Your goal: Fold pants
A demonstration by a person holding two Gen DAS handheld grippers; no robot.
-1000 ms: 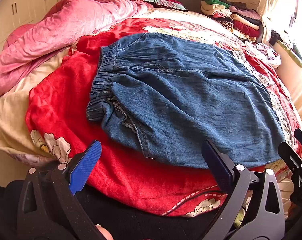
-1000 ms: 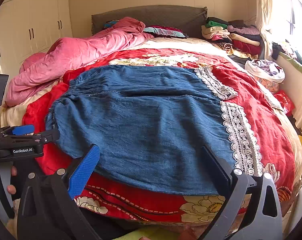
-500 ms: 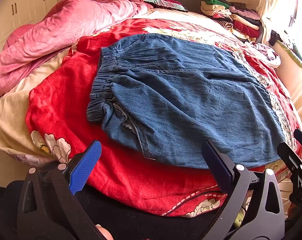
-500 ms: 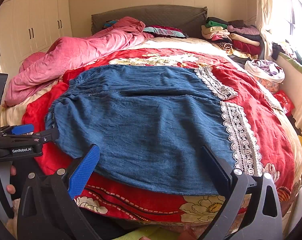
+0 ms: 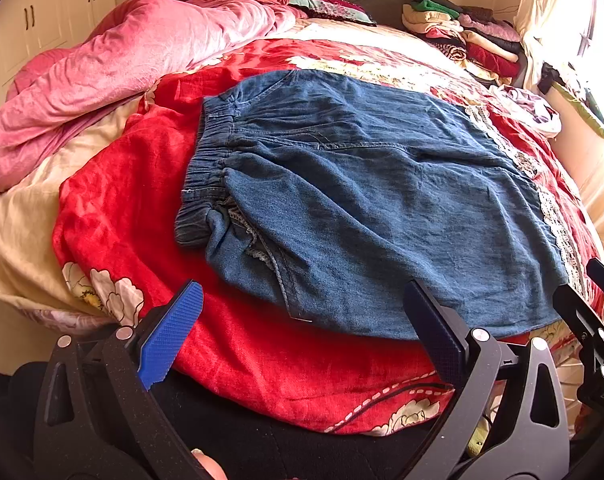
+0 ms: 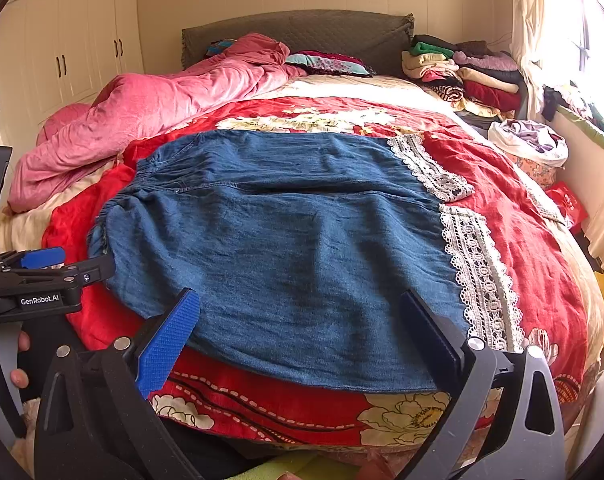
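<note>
One pair of denim pants [image 6: 285, 248], one red blanket [image 6: 514, 240], one pink quilt [image 6: 149, 108], two hand-held grippers.

no visible change, denim pants [image 5: 382, 208] unmoved

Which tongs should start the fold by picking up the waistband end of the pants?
Left, probably. The left tongs hang open near the pants' elastic waistband. The right tongs, also open, face the lace hem end instead.
</note>
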